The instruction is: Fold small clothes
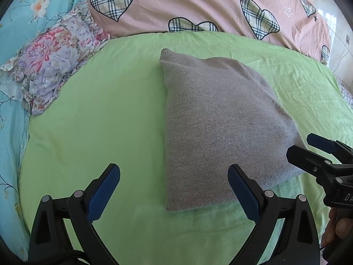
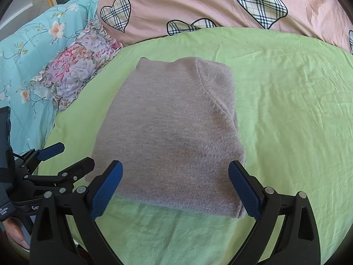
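1. Left wrist view: we see our left gripper (image 1: 174,190) with jaws spread wide and empty, above the near edge of the folded grey knit garment (image 1: 216,128), which lies flat on the green sheet (image 1: 99,121). The right gripper (image 1: 308,148) sits at the garment's right corner.
2. Right wrist view: we see the right gripper's jaws also apart, holding nothing, just before the garment's near edge. A floral cloth (image 2: 75,72) lies left of the garment.
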Motion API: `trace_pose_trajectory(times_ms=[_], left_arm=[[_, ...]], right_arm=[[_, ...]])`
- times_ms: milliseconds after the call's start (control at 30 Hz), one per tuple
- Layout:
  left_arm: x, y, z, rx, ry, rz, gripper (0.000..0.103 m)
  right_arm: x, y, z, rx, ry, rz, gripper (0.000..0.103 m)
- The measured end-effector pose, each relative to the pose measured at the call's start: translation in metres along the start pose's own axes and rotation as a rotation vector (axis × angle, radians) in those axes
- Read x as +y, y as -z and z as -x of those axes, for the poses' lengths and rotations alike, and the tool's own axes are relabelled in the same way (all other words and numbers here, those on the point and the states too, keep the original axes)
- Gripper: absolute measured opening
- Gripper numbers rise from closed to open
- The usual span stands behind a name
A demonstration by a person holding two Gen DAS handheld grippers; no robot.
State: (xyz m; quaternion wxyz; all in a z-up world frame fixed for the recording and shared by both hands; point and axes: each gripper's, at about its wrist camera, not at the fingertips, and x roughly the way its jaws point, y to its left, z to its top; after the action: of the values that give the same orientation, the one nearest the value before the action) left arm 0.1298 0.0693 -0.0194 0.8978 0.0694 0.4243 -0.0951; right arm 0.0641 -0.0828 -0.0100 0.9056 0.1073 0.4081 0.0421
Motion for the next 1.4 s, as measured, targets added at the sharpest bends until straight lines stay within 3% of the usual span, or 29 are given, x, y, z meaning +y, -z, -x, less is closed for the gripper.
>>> trace_pose_trajectory(times_ms=[1400], left_arm=[[0.0006, 0.0024, -0.0008, 0.007, 0.01, -0.011, 0.099]], right_arm=[[0.0027, 0.001, 0.0027, -0.006, -0.007, -0.005, 0.097]])
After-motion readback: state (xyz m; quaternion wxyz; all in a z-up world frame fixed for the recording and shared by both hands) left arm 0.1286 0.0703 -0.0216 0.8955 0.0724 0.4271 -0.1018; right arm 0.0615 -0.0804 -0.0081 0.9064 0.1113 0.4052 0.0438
